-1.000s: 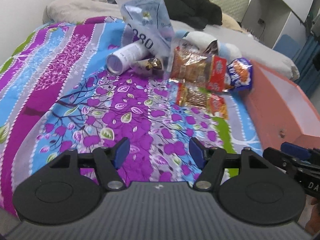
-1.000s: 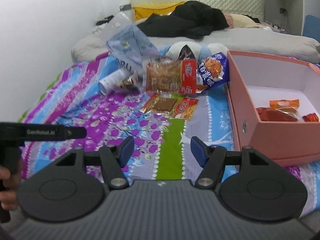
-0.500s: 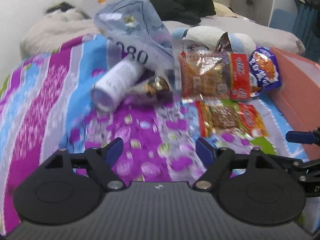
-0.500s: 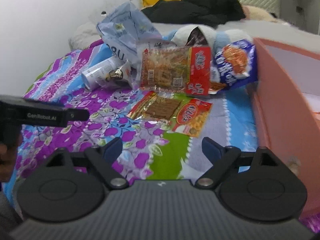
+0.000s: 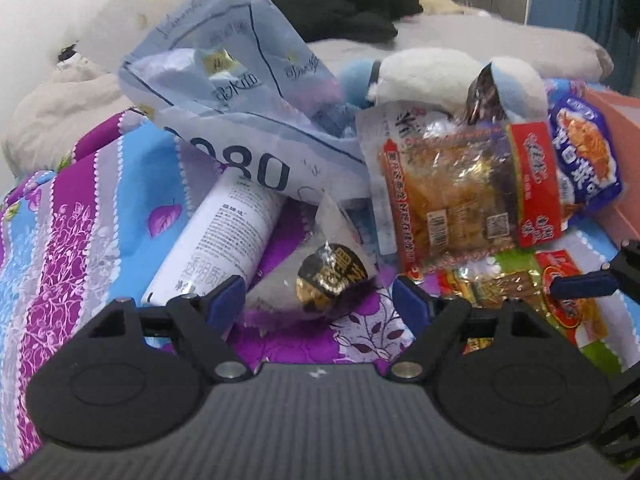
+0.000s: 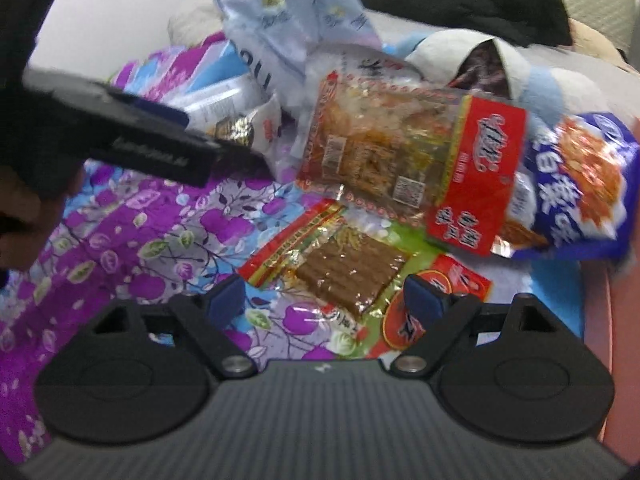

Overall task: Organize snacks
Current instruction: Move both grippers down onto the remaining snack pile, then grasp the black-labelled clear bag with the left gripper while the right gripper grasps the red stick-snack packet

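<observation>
Both jaws spread; left gripper [image 5: 319, 303] around gold-wrapped snack [image 5: 331, 276]; right gripper [image 6: 325, 301] over flat packet [image 6: 349, 268]

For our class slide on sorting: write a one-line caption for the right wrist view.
Open right gripper poised over a flat brown snack packet on the floral bedspread.

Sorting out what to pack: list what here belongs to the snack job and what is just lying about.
Job:
- flat brown snack pack
- big red-ended snack bag
- blue-purple chip bag
- small gold-foil packet
- pink box

Lying about:
- white tube
- pale blue plastic bag
- plush toy
- black clothes
</observation>
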Motion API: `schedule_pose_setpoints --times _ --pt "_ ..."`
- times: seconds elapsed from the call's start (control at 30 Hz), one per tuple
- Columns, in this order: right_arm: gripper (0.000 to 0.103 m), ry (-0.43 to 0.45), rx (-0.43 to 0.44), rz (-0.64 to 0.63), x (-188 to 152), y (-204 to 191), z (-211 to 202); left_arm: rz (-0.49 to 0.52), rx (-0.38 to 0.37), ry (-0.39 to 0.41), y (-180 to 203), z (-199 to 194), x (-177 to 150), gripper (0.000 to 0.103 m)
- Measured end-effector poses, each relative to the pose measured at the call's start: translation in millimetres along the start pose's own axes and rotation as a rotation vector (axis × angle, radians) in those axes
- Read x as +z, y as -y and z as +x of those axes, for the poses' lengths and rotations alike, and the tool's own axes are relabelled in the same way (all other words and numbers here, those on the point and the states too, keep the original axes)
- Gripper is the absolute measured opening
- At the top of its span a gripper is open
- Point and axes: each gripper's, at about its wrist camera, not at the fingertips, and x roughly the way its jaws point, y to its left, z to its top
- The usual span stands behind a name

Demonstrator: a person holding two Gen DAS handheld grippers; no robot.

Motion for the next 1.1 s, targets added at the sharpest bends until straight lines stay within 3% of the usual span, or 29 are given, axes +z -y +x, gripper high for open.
schedule_pose_setpoints --times 0.23,0.3,0.4,0.57,0.67,0.7,0.77,0.93,1.1 --pt "0.088 -0.059 -0.037 -0.149 12.1 -4.1 15.5 0.081 -0.031 -0.045 0.7 17.1 6.7 0.084" --pt "0.088 -0.060 -0.038 -0.147 16.3 1.5 21.3 0.113 -0.038 -0.053 1.5 23.2 7.9 0.084" --pt "0.103 -0.096 -0.012 -0.106 18.7 15.1 33.0 0.133 -0.049 -0.074 1.4 32.9 9.1 0.084" --pt "0.103 -0.118 0.045 -0.076 20.5 28.3 38.0 0.149 -0.072 -0.087 2.3 44.8 6.8 0.082" --pt "0.103 -0.135 0.041 -0.073 23.6 27.3 39.6 0.154 -0.068 -0.086 4.9 42.2 5.4 0.068" --pt "0.103 -0.141 0.042 -0.068 24.6 29.3 38.7 0.149 -0.060 -0.087 3.3 41.0 5.6 0.057" --pt "0.099 -0.151 0.037 -0.076 28.4 27.9 38.4 0.129 -0.057 -0.097 -1.7 36.9 5.0 0.049" --pt "0.069 -0.156 0.029 -0.114 29.8 20.0 28.2 0.074 -0.047 -0.110 -7.6 26.1 -0.7 0.045" --pt "0.062 -0.125 0.002 -0.106 25.2 15.3 15.7 0.025 -0.029 -0.090 -6.0 5.8 -11.8 0.044"
